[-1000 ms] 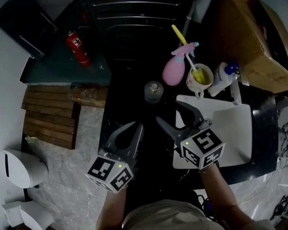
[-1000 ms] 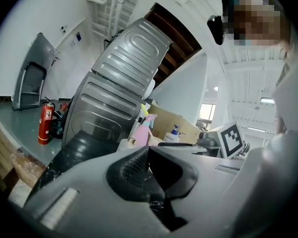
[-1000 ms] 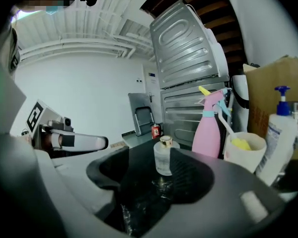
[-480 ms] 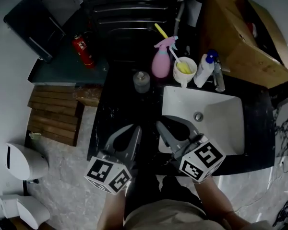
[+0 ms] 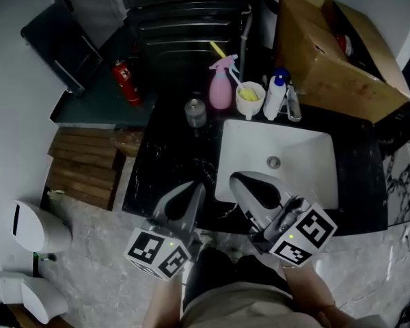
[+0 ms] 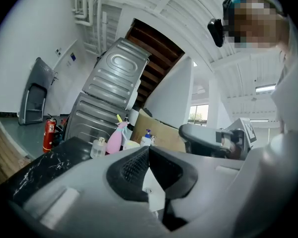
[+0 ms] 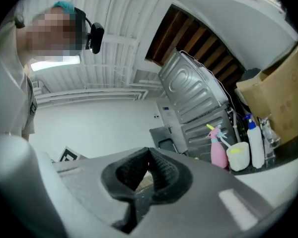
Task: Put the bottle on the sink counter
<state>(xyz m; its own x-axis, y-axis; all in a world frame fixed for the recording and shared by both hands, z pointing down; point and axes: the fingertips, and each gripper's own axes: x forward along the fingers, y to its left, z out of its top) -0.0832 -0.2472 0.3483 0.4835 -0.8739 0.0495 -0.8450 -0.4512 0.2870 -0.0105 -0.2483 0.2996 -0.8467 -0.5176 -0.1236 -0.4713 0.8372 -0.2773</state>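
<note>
A small clear bottle (image 5: 195, 112) with a pale cap stands upright on the black sink counter (image 5: 167, 156), left of the white basin (image 5: 277, 157); it also shows in the left gripper view (image 6: 98, 148). Both grippers hang near the counter's front edge, well short of the bottle. My left gripper (image 5: 193, 189) is shut and empty, its tips meeting (image 6: 148, 148). My right gripper (image 5: 236, 180) sits over the basin's front left corner; its jaws have just been closing with nothing between them, and they now meet (image 7: 149, 151).
Behind the basin stand a pink spray bottle (image 5: 221, 87), a white cup with a yellow brush (image 5: 250, 100) and a white pump bottle (image 5: 276, 94). A cardboard box (image 5: 335, 46) fills the back right. A red fire extinguisher (image 5: 126, 80) and wooden slats (image 5: 82, 166) lie left of the counter.
Both grippers have drawn back from the bottles toward the counter's front edge. The right gripper's jaws went from wide open to shut, empty. The clear bottle stayed where it stands.
</note>
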